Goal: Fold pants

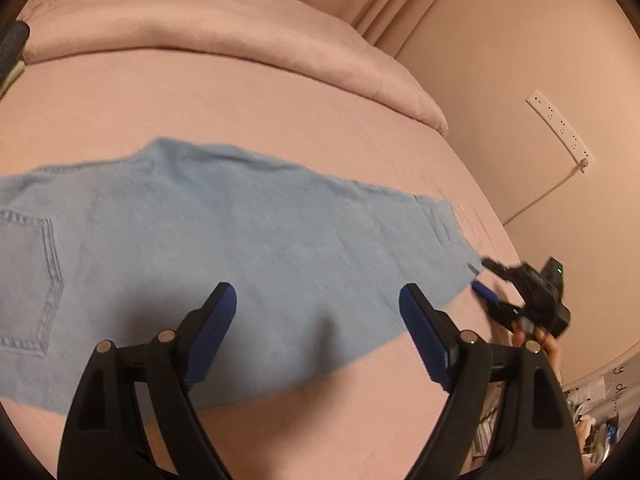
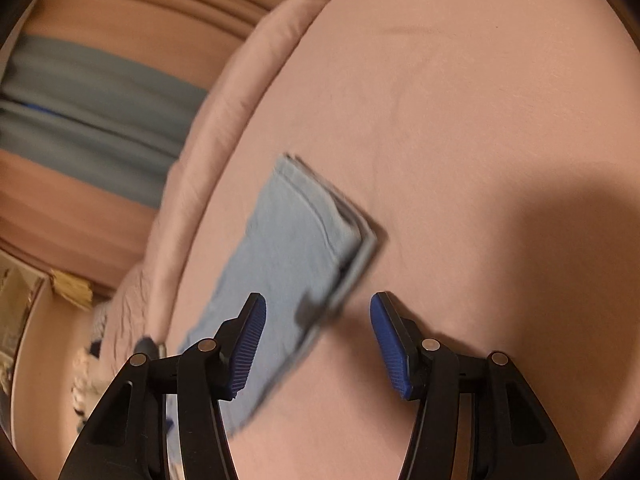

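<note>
bed (image 1: 248,96): pink sheet, carries everything; bare sheet fills the right half of the right wrist view
duvet (image 1: 224,28): pink, rolled back along the bed's far edge
pants (image 1: 224,240): light blue denim, lying flat on the bed, folded lengthwise with the legs stacked; back pocket (image 1: 28,280) at the left end, leg hems at the right end near the bed's right edge
pants, right wrist view (image 2: 288,256): hem end seen, two layers stacked at the cuff, some motion blur
left gripper (image 1: 318,336): jaws spread wide, nothing between them, hovering over the near edge of the pants at mid-leg; blue pads (image 1: 212,336) clear of the cloth as far as can be told
right gripper (image 2: 318,344): jaws spread wide, empty, just above the hem corner; touching or not, cannot tell
right gripper, left wrist view (image 1: 486,280): beside the hem corner at the bed's right edge, person's fingers on its handle, blurred
power strip (image 1: 560,132): white, on the wall right of the bed, cord hanging down
clutter (image 1: 592,416): papers, lower right, off the bed
</note>
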Motion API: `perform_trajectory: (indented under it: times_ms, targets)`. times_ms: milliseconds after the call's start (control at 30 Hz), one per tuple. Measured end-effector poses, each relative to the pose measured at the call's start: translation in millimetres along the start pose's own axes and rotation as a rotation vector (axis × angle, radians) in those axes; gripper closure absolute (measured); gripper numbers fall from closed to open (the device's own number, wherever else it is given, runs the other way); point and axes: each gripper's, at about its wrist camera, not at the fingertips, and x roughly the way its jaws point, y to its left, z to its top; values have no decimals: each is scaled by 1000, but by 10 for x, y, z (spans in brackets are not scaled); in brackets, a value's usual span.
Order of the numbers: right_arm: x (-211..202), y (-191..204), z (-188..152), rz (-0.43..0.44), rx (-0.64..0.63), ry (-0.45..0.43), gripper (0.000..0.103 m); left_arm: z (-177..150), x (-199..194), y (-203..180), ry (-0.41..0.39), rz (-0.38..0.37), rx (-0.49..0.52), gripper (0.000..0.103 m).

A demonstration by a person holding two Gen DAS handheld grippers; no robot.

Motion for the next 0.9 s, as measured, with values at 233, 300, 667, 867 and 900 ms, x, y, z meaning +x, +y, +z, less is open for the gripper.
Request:
perform_trajectory:
  times_ms: [233, 300, 667, 867, 900]
  targets:
    - [52, 12, 80, -19, -14, -66, 86, -68, 225, 99, 73, -20, -99, 19]
    - [-32, 103, 80, -23, -41, -90, 88, -82, 250, 125, 86, -51, -135, 19]
    - [-43, 1482, -657, -88, -732, -182, 89, 123, 274, 94, 65, -231, -272, 14]
    - [257, 1836, -1271, -75, -935, -136, 89, 272, 525, -81, 84, -336, -302, 8]
    - [321, 1868, -1363, -71, -961, -122, 89, 287, 563, -87, 94, -353, -317, 8]
